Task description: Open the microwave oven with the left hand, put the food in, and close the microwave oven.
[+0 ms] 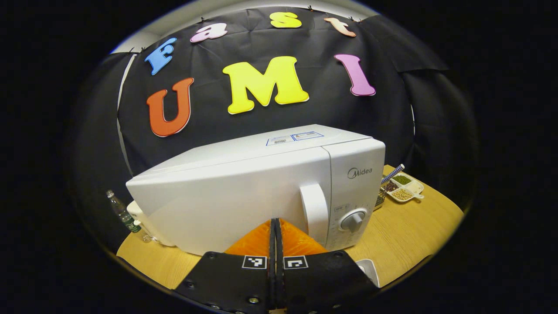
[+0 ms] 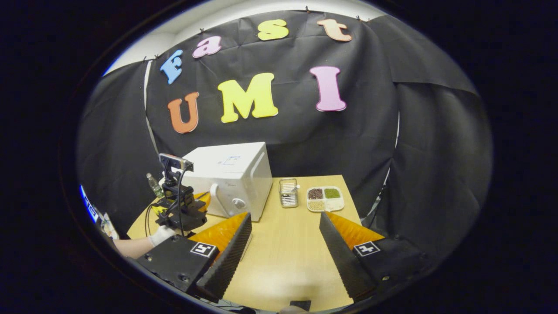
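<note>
Two fingers of the left gripper (image 1: pixel 275 231) are pressed together with nothing between them, and they sit just in front of the microwave oven (image 1: pixel 261 183). Its door is closed. So the first step, opening the door, is not done yet, I think. The door handle (image 1: pixel 314 213) stands up tall just to the right of the fingers. Next, the fingers need to open a little, slide around that handle, and pull.

Going left to right on the wooden table (image 2: pixel 287 244): a small bottle (image 1: pixel 123 213) stands by the oven's left end, then the oven, then a wire basket (image 2: pixel 288 192), then a food tray (image 2: pixel 325 198) with beans in three little parts. The basket stands between the oven and the tray.

In the right gripper view, the right gripper (image 2: pixel 285 226) has its fingers spread wide and holds nothing. It hangs over bare table, near the tray. A gloved hand (image 2: pixel 160 234) holds the left gripper by the oven. Nothing blocks the door's swing that I can see.
</note>
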